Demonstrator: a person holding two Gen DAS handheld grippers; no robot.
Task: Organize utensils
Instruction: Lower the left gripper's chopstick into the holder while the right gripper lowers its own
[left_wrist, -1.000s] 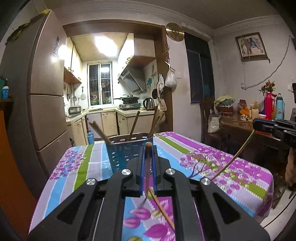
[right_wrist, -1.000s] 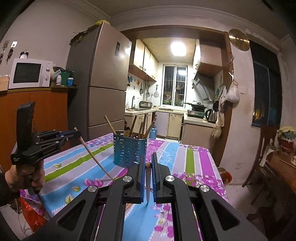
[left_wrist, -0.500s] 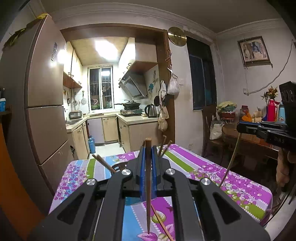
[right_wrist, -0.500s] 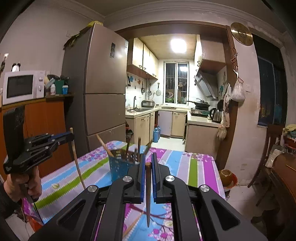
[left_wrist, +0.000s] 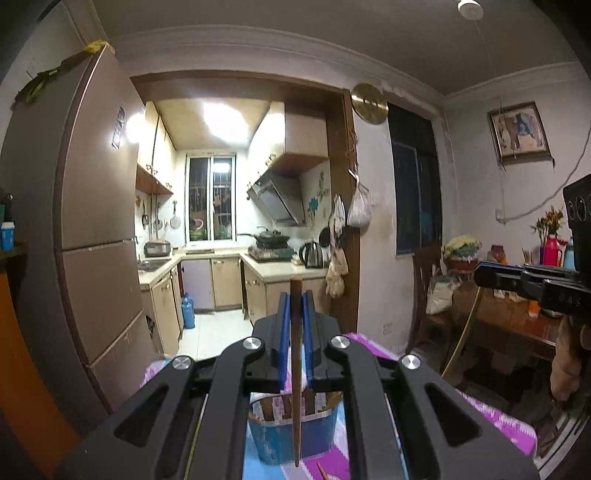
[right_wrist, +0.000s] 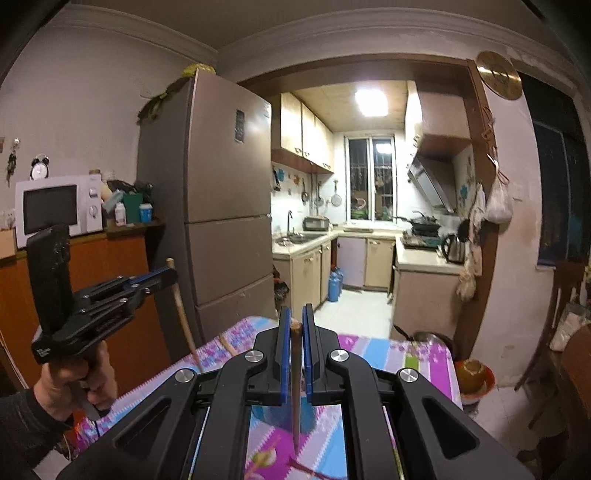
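My left gripper (left_wrist: 295, 295) is shut on a brown chopstick (left_wrist: 296, 387) that hangs upright, its tip over the blue utensil holder (left_wrist: 291, 439) on the floral tablecloth (left_wrist: 498, 421). The holder has several chopsticks in it. My right gripper (right_wrist: 293, 310) is shut on a second chopstick (right_wrist: 295, 398), also hanging upright above the table (right_wrist: 406, 358). In the right wrist view the left gripper (right_wrist: 168, 275) shows at the left with its chopstick (right_wrist: 183, 317). In the left wrist view the right gripper (left_wrist: 480, 271) shows at the right, its chopstick (left_wrist: 461, 332) slanting down.
A loose chopstick (left_wrist: 321, 472) lies on the cloth near the holder. A tall fridge (right_wrist: 221, 206) stands at the table's far left. A microwave (right_wrist: 55, 210) sits on an orange cabinet. A chair (left_wrist: 424, 295) and a cluttered side table (left_wrist: 517, 317) stand at the right.
Both grippers have risen with their chopsticks held. The holder and table have dropped low in both views, and the chopsticks now hang upright instead of slanting.
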